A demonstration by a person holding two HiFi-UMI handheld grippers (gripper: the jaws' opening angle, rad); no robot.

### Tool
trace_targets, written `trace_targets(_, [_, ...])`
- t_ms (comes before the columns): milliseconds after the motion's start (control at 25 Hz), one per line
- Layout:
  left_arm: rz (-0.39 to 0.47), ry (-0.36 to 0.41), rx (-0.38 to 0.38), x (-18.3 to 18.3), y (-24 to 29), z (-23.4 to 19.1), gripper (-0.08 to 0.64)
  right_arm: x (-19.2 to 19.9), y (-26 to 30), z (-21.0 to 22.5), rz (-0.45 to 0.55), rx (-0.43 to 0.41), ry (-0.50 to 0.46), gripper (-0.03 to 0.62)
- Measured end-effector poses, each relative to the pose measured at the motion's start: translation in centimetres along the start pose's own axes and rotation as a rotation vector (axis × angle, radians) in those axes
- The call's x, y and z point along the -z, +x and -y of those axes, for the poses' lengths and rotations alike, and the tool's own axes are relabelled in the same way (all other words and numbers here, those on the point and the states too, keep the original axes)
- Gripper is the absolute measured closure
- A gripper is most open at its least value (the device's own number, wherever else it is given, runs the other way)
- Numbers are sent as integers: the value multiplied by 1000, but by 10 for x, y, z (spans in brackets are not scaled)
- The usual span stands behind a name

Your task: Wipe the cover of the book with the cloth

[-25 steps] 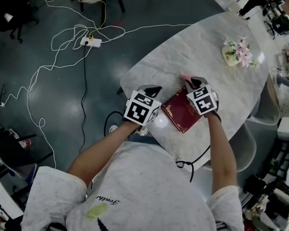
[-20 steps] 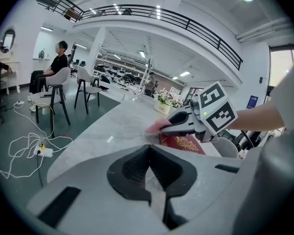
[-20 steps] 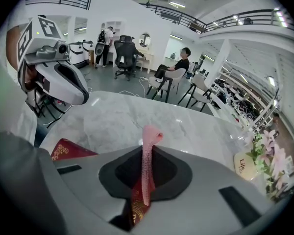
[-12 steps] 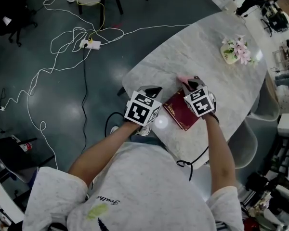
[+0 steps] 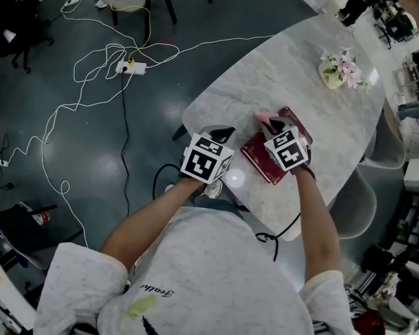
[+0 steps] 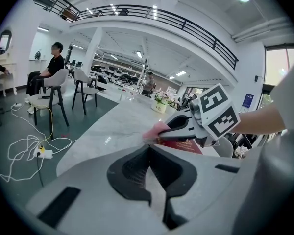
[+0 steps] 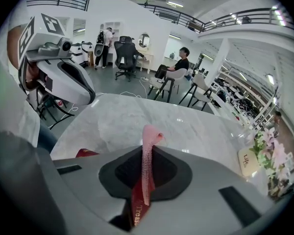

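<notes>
- My right hand-held gripper is clenched on the pink cloth, right over the red book.
- The book lies on the marble worktop.
- My left hand-held gripper is closed on nothing, just beside the book.

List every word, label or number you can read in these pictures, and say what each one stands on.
"Life": on the cream container beside the flowers.
"Treas": on the red book; the rest of the word is cut off from view.
Script line on the person's shirt: upside down and too blurred to read.
Gold print on the book's cover, head view: too small to read.
</notes>
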State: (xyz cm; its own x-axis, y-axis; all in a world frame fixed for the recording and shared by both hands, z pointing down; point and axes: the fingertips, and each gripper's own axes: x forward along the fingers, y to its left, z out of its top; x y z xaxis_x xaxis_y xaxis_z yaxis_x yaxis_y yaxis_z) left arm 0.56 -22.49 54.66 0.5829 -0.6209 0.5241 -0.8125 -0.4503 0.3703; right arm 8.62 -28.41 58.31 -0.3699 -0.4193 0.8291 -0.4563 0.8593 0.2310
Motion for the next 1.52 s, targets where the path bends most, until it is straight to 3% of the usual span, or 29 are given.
trace_targets(1520, [-22, 80, 67, 31, -68, -3, 552, -19, -13, -93, 4, 12, 60, 572])
